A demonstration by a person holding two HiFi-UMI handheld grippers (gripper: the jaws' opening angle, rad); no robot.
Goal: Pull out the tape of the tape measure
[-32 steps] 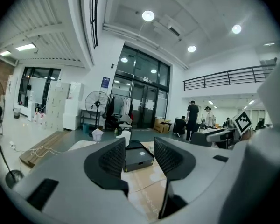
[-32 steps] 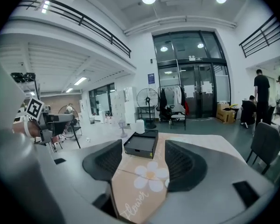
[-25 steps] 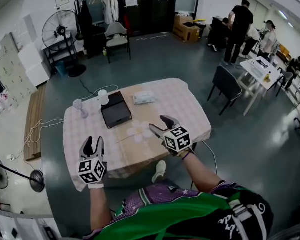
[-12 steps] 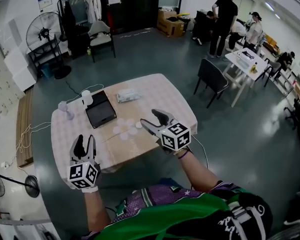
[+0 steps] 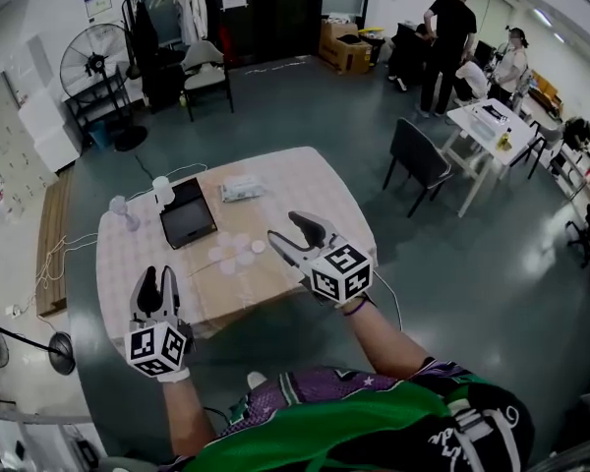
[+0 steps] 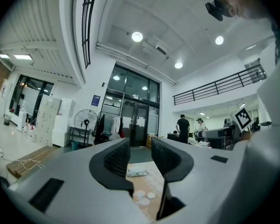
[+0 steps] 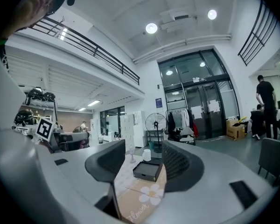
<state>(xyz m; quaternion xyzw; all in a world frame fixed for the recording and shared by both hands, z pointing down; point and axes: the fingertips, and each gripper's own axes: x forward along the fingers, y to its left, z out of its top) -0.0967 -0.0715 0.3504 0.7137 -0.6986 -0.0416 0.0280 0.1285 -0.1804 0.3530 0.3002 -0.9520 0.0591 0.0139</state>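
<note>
I cannot make out a tape measure in any view. The table (image 5: pixel 310 180) has a pale checked cloth with a flower print (image 5: pixel 234 254). On it are a black tray (image 5: pixel 187 214), a white packet (image 5: pixel 240 188), a white cup (image 5: pixel 163 189) and a clear glass (image 5: pixel 119 206). My left gripper (image 5: pixel 152 281) hangs in the air at the table's near left corner. Its jaws (image 6: pixel 140 148) are closing with nothing between them. My right gripper (image 5: pixel 288 232) floats over the near edge. Its jaws (image 7: pixel 144 160) are also closing on nothing.
A dark chair (image 5: pixel 413 160) stands right of the table, and a white table (image 5: pixel 492 126) with people (image 5: pixel 450 28) around it is beyond that. A floor fan (image 5: pixel 96 62), a clothes rack and a chair (image 5: pixel 205 72) stand at the back. Cables lie on the floor at the left.
The head view has shifted, so the table now sits further left in the picture. Both grippers stay raised near the table's front edge, the left one slightly lower and more to the left.
</note>
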